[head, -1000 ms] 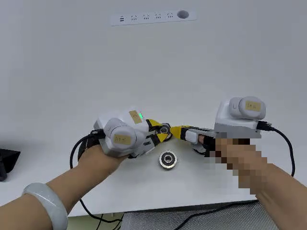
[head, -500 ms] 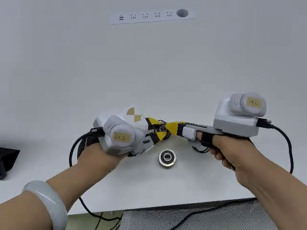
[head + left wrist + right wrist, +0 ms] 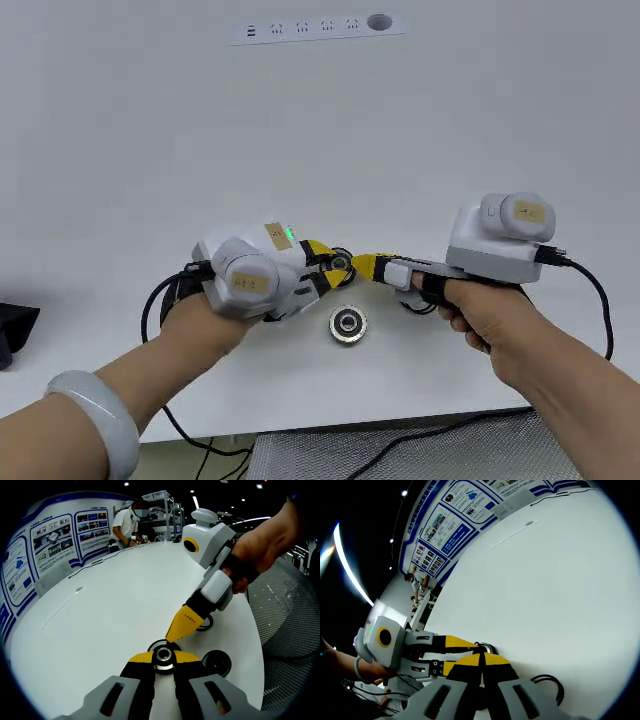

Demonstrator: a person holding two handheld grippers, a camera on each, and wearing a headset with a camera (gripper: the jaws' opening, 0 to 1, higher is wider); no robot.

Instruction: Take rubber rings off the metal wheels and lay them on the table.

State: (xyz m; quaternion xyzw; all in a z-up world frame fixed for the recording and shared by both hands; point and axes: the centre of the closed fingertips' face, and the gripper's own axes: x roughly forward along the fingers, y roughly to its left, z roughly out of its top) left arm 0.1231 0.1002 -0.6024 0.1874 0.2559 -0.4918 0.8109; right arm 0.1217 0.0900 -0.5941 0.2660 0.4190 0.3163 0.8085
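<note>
The left gripper [image 3: 328, 270] is pinching a small metal wheel [image 3: 163, 655] and holds it up a little above the table [image 3: 450, 150], near the middle of the front edge. The wheel has a black rubber ring [image 3: 152, 646] around it. The right gripper [image 3: 361, 265] comes in from the other side. Its yellow tongs look pressed together, and the tip touches the black ring on the held wheel. I cannot tell if it has a bit of the ring pinched between them. A second wheel [image 3: 347, 324] lies flat on the table, just in front of the two grippers and close to the front edge. A thin black loop [image 3: 420, 306] lies on the table just beside the right gripper. It may be a ring that is already off, but it is too small to be sure. I think the step now is pulling the ring off the held wheel. It could go wrong in a few ways. If the right tip slides off the rubber, the ring will snap back on. If the pull is too hard, the wheel could pop out of the left tongs, drop and roll off the front edge. It might also bump the second wheel and push it over the edge too.
</note>
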